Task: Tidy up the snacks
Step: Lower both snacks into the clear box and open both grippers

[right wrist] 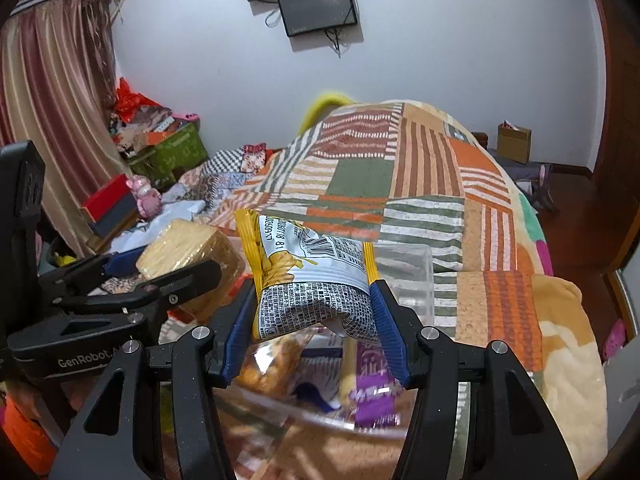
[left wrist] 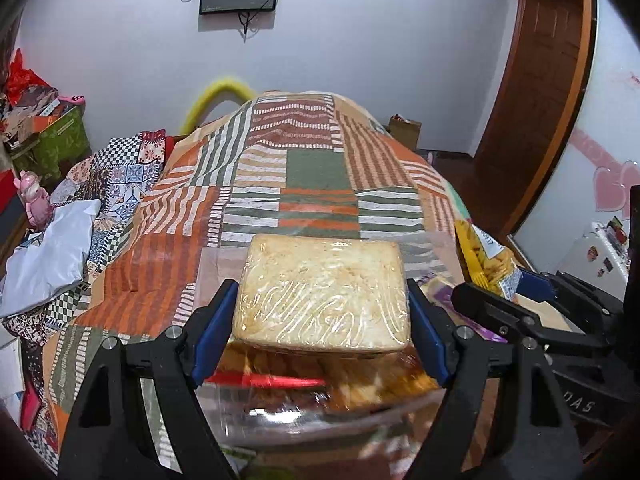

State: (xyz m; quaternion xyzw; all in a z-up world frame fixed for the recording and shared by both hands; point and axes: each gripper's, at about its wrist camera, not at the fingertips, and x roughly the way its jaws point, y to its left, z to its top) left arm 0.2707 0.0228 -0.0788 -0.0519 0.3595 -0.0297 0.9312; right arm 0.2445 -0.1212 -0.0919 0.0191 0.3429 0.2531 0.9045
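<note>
While your left claw (left wrist: 322, 312) pinches the wrapped cake (left wrist: 322, 292) and your right claw (right wrist: 314, 322) pinches the yellow snack packet (right wrist: 310, 276), both hang directly above the clear container (right wrist: 404, 276) on the bed (left wrist: 304, 184), packet upright.

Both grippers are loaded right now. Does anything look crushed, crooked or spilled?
The yellow packet in the right hand-held gripper is pinched at its lower end, so the wrapper buckles and it tilts left. The wrapped bread sits squarely in the left hand-held gripper. No spill visible.
</note>
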